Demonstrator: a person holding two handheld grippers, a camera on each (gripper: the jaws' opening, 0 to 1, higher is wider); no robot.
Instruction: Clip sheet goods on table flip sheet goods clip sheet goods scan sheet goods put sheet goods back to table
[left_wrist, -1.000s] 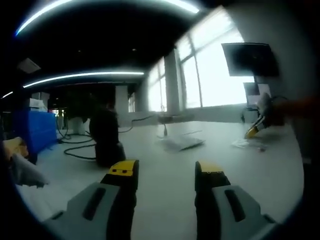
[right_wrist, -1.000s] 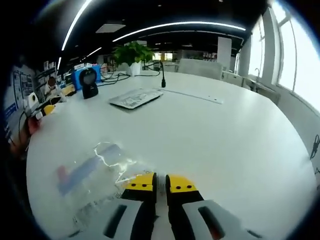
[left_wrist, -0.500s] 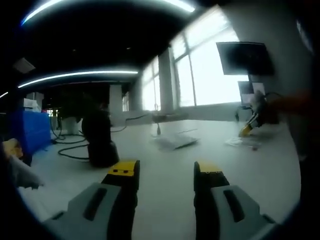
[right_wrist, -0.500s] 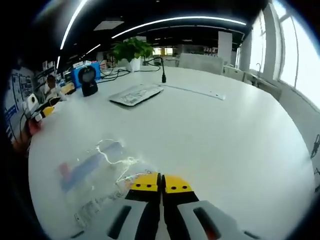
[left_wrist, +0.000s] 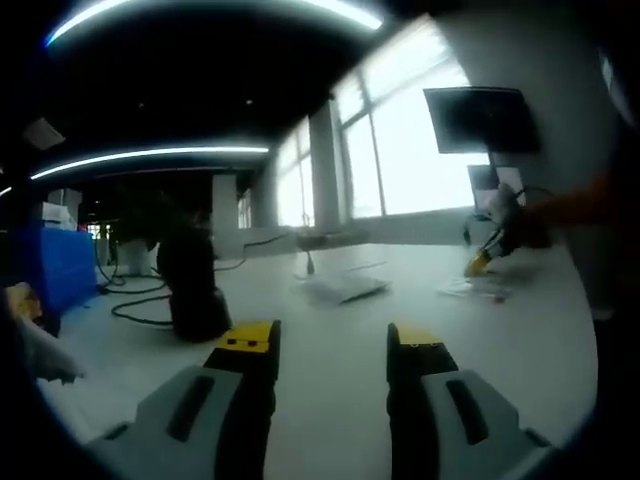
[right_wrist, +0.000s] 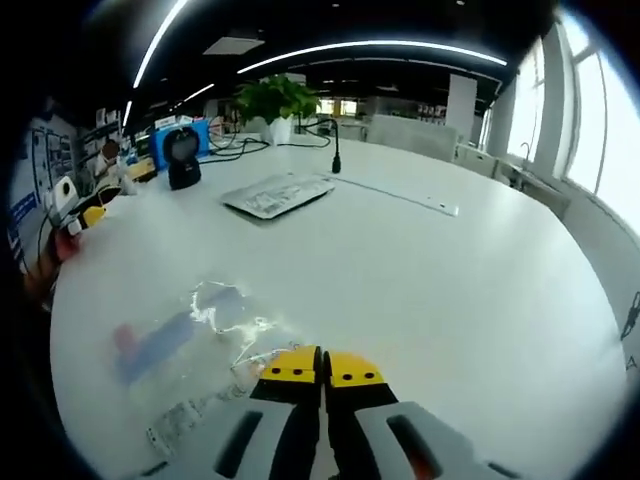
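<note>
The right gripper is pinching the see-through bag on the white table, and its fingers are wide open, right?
Not quite. The right gripper is at the edge of the see-through bag on the white table, but its fingers are shut together, not wide open. The right gripper view shows the yellow tips touching with no gap.

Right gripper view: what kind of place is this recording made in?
Most likely an open-plan office: a big white table, a potted plant, large windows, and a black scanner at the table's far edge.
</note>
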